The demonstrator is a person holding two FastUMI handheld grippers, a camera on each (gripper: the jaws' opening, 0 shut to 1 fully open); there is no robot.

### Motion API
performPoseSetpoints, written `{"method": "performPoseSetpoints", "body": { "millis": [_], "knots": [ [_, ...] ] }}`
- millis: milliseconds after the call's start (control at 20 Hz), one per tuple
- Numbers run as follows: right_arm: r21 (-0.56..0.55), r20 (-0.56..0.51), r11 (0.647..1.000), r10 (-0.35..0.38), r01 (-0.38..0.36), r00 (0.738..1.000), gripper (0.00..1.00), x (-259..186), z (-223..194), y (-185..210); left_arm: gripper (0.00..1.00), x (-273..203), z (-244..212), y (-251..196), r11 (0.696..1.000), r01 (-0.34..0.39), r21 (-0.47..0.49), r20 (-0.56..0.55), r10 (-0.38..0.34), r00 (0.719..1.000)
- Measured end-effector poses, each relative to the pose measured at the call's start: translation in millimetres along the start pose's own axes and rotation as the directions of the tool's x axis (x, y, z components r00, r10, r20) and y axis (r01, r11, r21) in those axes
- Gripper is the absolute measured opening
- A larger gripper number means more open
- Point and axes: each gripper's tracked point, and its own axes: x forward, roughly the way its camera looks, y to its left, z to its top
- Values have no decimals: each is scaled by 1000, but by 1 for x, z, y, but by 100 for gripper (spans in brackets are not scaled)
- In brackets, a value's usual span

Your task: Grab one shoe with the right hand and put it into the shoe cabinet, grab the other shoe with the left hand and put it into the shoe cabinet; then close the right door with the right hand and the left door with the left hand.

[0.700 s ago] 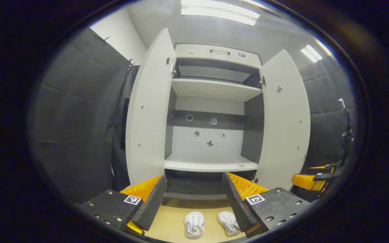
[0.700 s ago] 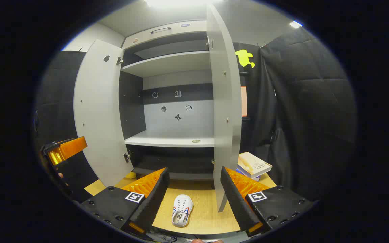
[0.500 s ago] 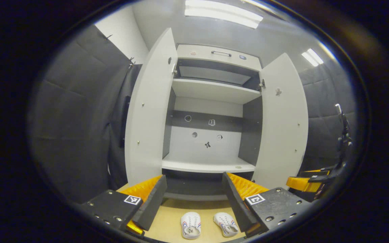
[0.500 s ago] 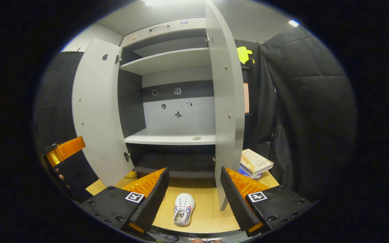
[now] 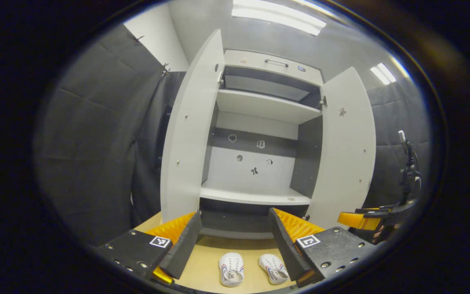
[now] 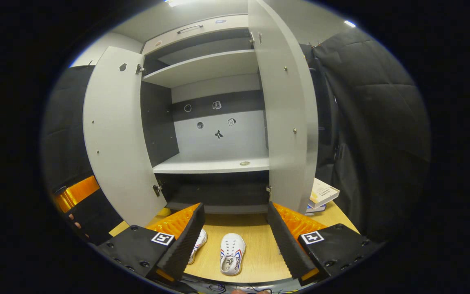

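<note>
**Facing the open shoe cabinet, both tools empty**

Left hand-held gripper point(image 5: 235, 245) and right hand-held gripper point(image 6: 235, 239) are both released, fingers spread, grasping nothing. Two white shoes point(image 5: 231, 269) point(image 5: 273, 269) lie side by side on the wooden floor point(image 6: 255, 241) before the shoe cabinet point(image 5: 259, 122), whose left door point(image 5: 188, 134) and right door point(image 5: 347, 151) stand open. Shoe lettering and the cover text on the books point(image 6: 324, 193) are illegible.
</note>
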Motion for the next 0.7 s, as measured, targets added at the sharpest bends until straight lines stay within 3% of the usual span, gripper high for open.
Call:
{"method": "performPoseSetpoints", "body": {
  "millis": [100, 200, 250, 300, 700],
  "knots": [
    [-7, -2, 1000, 8, -8, 1000, 92, 5, 0, 4, 95, 0, -4, 5, 1000, -11, -1, -6, 11, 1000],
    [-13, 4, 1000, 7, -7, 1000, 97, 10, 2, 5, 95, -2, -5, 9, 1000, -16, -3, -1, 16, 1000],
    [-12, 1, 1000, 8, -8, 1000, 92, 12, 2, 6, 96, -2, -4, 11, 1000, -21, 0, 1, 21, 1000],
    [-11, -6, 1000, 11, -11, 1000, 96, 15, 1, 6, 94, -2, -6, 12, 1000, -25, 5, -2, 25, 1000],
    [-31, -88, 999, 21, -24, 996, 97, 45, -26, 4, 95, -3, -13, 16, 999, -32, 20, -29, 32, 999]
  ]
}}
